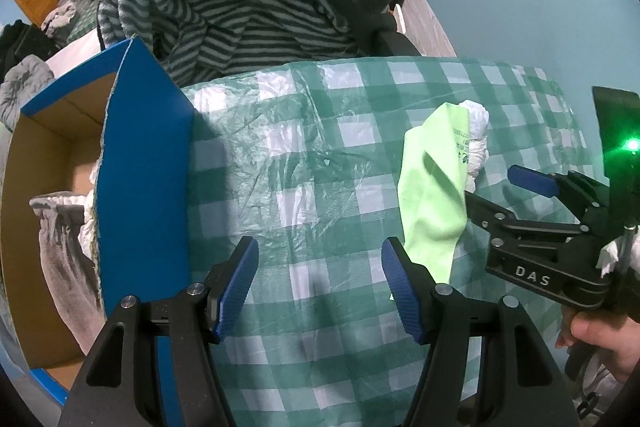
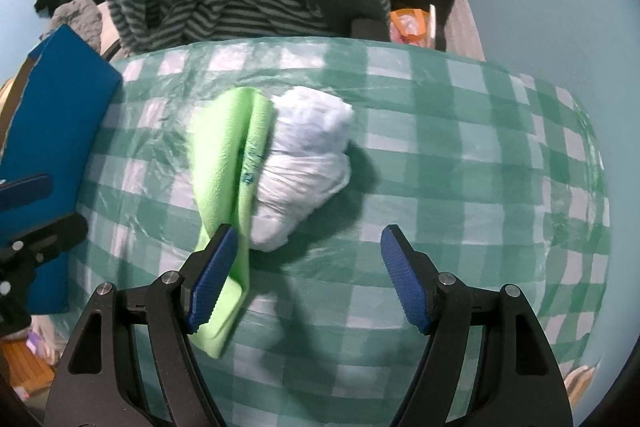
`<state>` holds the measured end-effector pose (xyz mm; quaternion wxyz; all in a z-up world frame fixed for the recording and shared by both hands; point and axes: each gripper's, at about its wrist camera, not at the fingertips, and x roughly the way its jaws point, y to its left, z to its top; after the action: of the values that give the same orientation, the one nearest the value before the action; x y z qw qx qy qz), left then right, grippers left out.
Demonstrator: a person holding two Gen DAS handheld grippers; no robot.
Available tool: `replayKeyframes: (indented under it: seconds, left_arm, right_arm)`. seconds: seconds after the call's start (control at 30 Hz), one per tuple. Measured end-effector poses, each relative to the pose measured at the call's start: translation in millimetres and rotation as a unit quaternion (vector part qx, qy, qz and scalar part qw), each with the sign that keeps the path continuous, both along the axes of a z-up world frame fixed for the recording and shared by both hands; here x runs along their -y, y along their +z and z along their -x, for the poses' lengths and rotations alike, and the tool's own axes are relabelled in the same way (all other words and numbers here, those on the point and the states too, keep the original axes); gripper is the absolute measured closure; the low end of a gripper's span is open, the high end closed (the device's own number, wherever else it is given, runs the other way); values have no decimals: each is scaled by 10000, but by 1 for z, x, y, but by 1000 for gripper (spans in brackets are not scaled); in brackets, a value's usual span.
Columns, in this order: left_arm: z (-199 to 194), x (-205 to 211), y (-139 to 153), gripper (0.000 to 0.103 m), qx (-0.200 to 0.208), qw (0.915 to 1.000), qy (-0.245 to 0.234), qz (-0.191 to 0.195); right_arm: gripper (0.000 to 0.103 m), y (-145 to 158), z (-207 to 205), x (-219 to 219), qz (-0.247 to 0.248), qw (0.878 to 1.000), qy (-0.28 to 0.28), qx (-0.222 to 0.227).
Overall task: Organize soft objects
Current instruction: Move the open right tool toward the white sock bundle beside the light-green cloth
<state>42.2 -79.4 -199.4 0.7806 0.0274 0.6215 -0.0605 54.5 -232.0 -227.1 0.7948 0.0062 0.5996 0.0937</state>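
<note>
Green cloth [image 2: 224, 163] and white bundle [image 2: 304, 163] lie touching on checked tablecloth [image 2: 460, 155]. Right gripper [image 2: 306, 275] spread; cloth under its left finger. Left gripper [image 1: 320, 283] spread, cloth at right.

We see dim, bluish light, black fisheye corners and bowed edges; soft shadows fall on the checked cloth [image 2: 440, 131], and a green lamp [image 1: 632, 145] flares at right.

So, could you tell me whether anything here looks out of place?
The green cloth and the white bundle lie loose on the checked table cover, outside the blue box.
</note>
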Motion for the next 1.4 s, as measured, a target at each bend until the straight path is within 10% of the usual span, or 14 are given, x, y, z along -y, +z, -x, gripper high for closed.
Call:
replayKeyframes:
  seconds: [1.4]
  left_arm:
    - [-19, 1, -9, 38, -215, 9997, 70, -18]
  right_arm:
    - [30, -16, -53, -2, -221, 9989, -160, -378]
